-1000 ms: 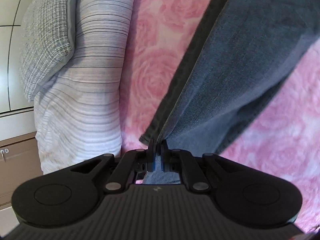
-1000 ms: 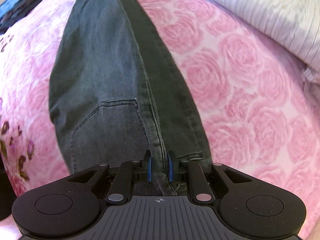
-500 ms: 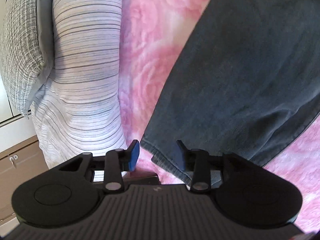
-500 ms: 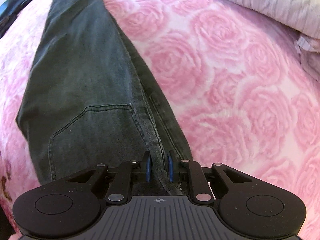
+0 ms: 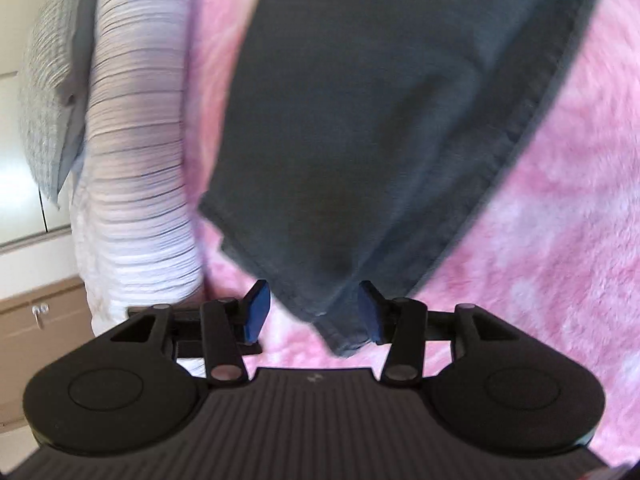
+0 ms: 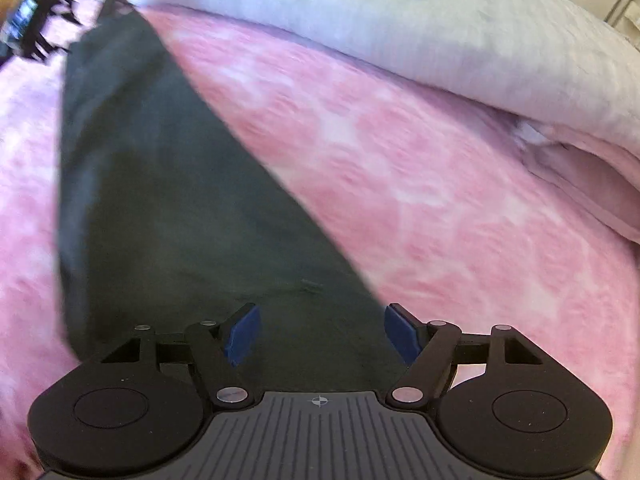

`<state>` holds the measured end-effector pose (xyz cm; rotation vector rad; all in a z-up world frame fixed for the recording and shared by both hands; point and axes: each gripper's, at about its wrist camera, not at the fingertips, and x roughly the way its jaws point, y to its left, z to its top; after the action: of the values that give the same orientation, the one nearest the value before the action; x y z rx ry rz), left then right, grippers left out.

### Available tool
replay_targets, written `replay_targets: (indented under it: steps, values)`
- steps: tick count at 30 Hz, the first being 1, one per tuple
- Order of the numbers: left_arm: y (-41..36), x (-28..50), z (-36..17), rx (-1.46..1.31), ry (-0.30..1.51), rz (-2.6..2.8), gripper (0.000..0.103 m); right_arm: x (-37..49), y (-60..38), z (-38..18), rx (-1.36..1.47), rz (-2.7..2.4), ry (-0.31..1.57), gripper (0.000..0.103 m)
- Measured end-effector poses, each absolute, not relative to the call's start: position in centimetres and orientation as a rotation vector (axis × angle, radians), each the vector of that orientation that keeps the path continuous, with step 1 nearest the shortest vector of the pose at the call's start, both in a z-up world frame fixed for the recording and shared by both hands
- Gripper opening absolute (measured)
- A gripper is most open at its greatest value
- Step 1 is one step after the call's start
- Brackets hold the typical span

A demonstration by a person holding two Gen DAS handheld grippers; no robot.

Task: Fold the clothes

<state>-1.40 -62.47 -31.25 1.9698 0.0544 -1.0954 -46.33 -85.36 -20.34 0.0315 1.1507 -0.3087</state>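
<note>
Dark grey jeans [image 5: 380, 120] lie flat on a pink rose-patterned blanket [image 5: 560, 240]. My left gripper [image 5: 314, 312] is open, its blue pads on either side of the hem corner of a trouser leg, not clamping it. In the right wrist view the jeans [image 6: 160, 200] stretch away as a long folded strip. My right gripper [image 6: 320, 334] is open wide just above the near end of the jeans, holding nothing. Both views are blurred by motion.
A striped white duvet roll [image 5: 136, 160] and a grey pillow [image 5: 48, 100] lie left of the jeans, with a wooden cabinet [image 5: 36, 332] beyond. In the right view the white duvet [image 6: 400, 40] lines the far side of the pink blanket [image 6: 440, 200].
Both grippers were shut on the jeans a second ago. The left opened first, then the right; the jeans now lie flat and both grippers have drawn back slightly.
</note>
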Motion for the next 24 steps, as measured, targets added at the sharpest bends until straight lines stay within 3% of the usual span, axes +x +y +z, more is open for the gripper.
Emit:
replay_targets:
  steps: [6,7,8,9,10,17,24]
  values:
    - [-60.1,-1.4,-35.3,2.036,-0.264,-1.061,0.045,-43.3,-78.0,-22.1,0.019,-0.228,1.1,0.073]
    - [-59.8,-1.3,-35.6,2.041,-0.311,-1.05,0.041,-42.9,-77.3,-22.2,0.018,-0.225,1.095,0.073]
    - [-59.7,-1.3,-35.7,2.04,-0.332,-1.041,0.033,-42.5,-76.7,-22.4,0.017,-0.223,1.092,0.073]
    - [-59.6,-1.2,-35.8,2.037,-0.345,-1.033,0.012,-42.1,-76.3,-22.5,0.019,-0.223,1.095,0.073]
    - [-59.5,-1.1,-35.8,2.034,-0.358,-1.025,0.005,-41.8,-75.9,-22.6,0.02,-0.224,1.098,0.073]
    - [-58.0,-0.3,-33.0,1.908,-0.372,-0.978,0.002,-40.2,-74.2,-21.5,-0.041,-0.213,1.092,0.073]
    - [-57.3,0.3,-35.3,1.954,-0.218,-0.976,0.001,-40.1,-74.4,-21.9,-0.001,-0.244,1.112,0.073]
